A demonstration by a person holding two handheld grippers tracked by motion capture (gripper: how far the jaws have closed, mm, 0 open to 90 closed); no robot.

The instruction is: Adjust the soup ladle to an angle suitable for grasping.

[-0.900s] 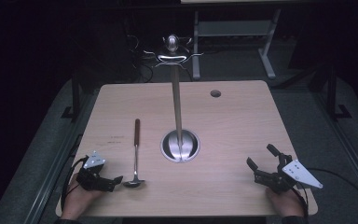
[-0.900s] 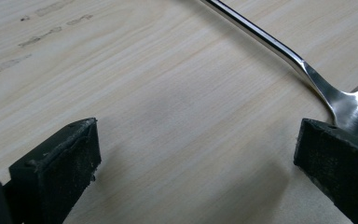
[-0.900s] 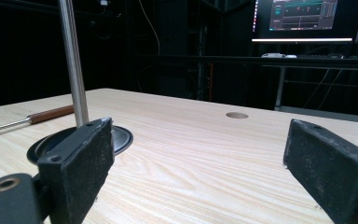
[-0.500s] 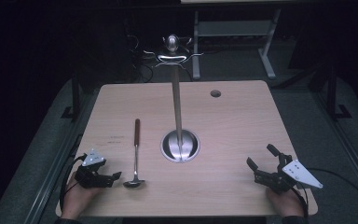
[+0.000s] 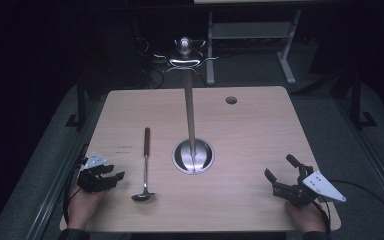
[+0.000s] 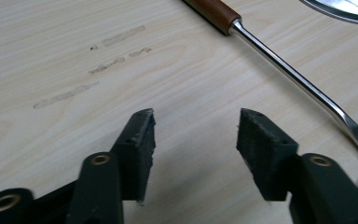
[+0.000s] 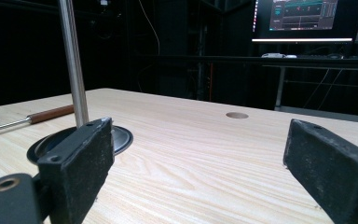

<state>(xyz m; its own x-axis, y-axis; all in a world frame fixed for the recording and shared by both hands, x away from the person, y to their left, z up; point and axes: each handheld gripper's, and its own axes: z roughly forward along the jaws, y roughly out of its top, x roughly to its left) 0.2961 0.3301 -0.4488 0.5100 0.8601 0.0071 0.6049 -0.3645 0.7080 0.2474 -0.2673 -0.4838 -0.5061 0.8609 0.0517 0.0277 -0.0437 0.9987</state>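
A steel ladle (image 5: 144, 165) with a brown wooden handle lies on the table, bowl toward the front. Its shaft (image 6: 298, 79) runs past the right of my left gripper (image 6: 196, 133), which is open and holds nothing. In the high view the left gripper (image 5: 114, 177) rests at the front left, just left of the ladle bowl. A tall steel stand (image 5: 189, 115) with hooks on top rises from a round base (image 5: 193, 156) at the table's centre. My right gripper (image 5: 280, 167) sits at the front right, open wide and empty; its view shows the stand's pole (image 7: 72, 60) to the left.
The wooden table (image 5: 250, 140) has a small round hole (image 5: 231, 100) near the far right. Faint marks (image 6: 93, 65) stain the wood ahead of the left gripper. Desks and lit monitors (image 7: 303, 18) stand in the dark beyond.
The left gripper has edged slightly right, toward the ladle bowl. The right gripper has stayed in place.
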